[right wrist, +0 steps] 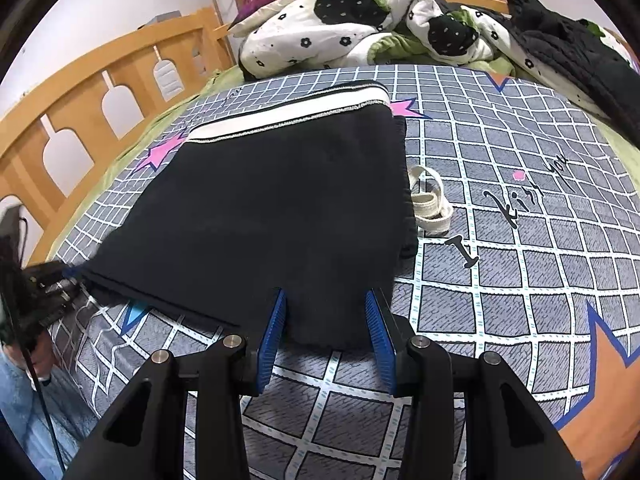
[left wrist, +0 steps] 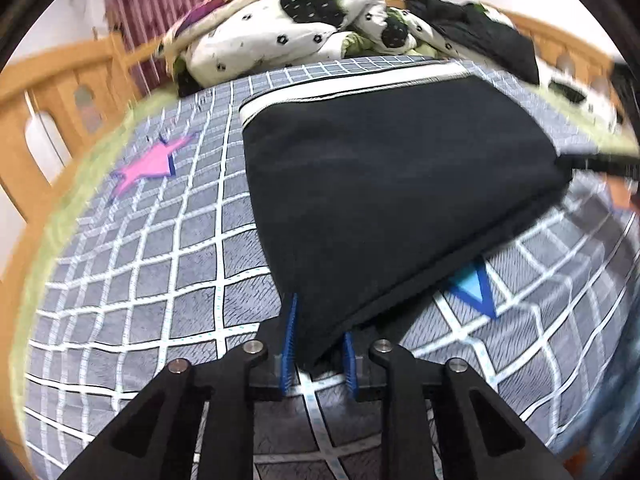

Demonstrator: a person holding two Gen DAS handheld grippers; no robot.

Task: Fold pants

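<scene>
In the left wrist view, the left hand-held gripper (left wrist: 318,350) was seen clamped narrowly on the near corner of the black pants (left wrist: 392,184), spread ahead on the bed (left wrist: 140,280). In the right wrist view, the right hand-held gripper (right wrist: 326,340) was half closed about the near hem, contact unclear; a white drawstring (right wrist: 430,204) was shown only here. A further fold seemed due, needing both corners lifted together.

Folded pants (right wrist: 260,216) flat on bedsheet (right wrist: 520,280), waistband at far end; drawstring (right wrist: 430,200) just beside right edge; quilt (right wrist: 360,28) heaped behind, dark garment (right wrist: 580,60) to its right; bed rail (right wrist: 80,120) along left side.
</scene>
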